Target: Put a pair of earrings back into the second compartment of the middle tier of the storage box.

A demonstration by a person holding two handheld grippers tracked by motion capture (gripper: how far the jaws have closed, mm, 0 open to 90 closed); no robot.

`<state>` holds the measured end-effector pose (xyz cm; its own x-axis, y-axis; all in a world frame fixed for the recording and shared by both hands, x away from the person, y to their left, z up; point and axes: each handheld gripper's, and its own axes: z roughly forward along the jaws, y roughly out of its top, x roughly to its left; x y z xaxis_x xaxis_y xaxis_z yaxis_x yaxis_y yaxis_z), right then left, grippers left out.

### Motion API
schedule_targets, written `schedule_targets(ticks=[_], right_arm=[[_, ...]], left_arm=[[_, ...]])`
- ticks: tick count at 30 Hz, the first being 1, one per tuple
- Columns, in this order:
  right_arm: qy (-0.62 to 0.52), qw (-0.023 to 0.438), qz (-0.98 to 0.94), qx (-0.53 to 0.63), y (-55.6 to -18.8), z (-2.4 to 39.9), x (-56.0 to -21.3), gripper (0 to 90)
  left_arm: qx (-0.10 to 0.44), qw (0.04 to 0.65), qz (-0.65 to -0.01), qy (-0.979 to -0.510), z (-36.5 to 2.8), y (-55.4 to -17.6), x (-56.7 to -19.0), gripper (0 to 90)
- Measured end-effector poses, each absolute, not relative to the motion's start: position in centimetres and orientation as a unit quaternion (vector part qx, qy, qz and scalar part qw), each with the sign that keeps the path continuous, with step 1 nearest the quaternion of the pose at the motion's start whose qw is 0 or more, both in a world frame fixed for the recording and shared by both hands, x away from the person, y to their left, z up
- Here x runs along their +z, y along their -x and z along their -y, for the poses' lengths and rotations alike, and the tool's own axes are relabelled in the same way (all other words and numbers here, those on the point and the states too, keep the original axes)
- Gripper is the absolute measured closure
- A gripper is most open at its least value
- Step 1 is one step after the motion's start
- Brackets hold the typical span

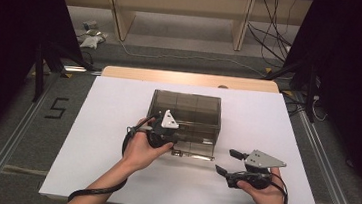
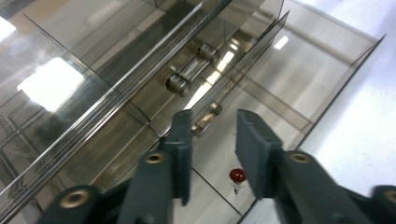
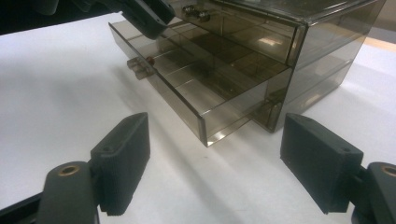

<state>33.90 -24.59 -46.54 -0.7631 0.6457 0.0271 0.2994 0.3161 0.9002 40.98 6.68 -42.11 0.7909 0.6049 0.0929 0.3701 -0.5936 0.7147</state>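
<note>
White covering spreads over the table [image 1: 90, 138], with a smoky clear drawer box [image 1: 188, 108] standing mid-table. Its bottom drawer [image 3: 196, 88] is pulled out toward the person. The left gripper [image 2: 212, 140] hangs over that open drawer, jaws parted with nothing pinched; a small red bead [image 2: 237, 175] lies on the drawer floor just below them, and the drawer handle [image 2: 205, 122] sits just beyond the tips. The right gripper [image 3: 212, 158] waits spread wide and empty, the box ahead of it.
</note>
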Motion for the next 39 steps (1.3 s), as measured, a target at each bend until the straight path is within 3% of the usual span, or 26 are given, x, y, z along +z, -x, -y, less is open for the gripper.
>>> schedule_targets(ticks=[5,11,17,25,39], right_arm=[[-0.297,0.172,-0.792,0.505,-33.8,24.6,-46.5,25.0],[-0.297,0.173,-0.793,0.503,-33.8,24.6,-46.5,24.5],[-0.296,0.175,-0.794,0.501,-33.8,24.5,-46.6,24.4],[-0.298,0.178,-0.795,0.498,-33.8,24.5,-46.6,24.4],[-0.304,0.176,-0.792,0.499,-34.1,24.6,-46.8,24.3]], left_arm=[[0.154,0.398,-0.281,-0.86,-7.7,-40.3,-41.6,46.7],[0.137,0.428,-0.288,-0.846,-9.6,-38.6,-41.5,17.7],[0.102,0.463,-0.297,-0.829,-12.3,-36.8,-42.0,1.8],[0.13,0.461,-0.292,-0.828,-14.3,-34.8,-43.6,0.0],[0.111,0.443,-0.293,-0.84,-14.5,-34.9,-45.8,0.0]])
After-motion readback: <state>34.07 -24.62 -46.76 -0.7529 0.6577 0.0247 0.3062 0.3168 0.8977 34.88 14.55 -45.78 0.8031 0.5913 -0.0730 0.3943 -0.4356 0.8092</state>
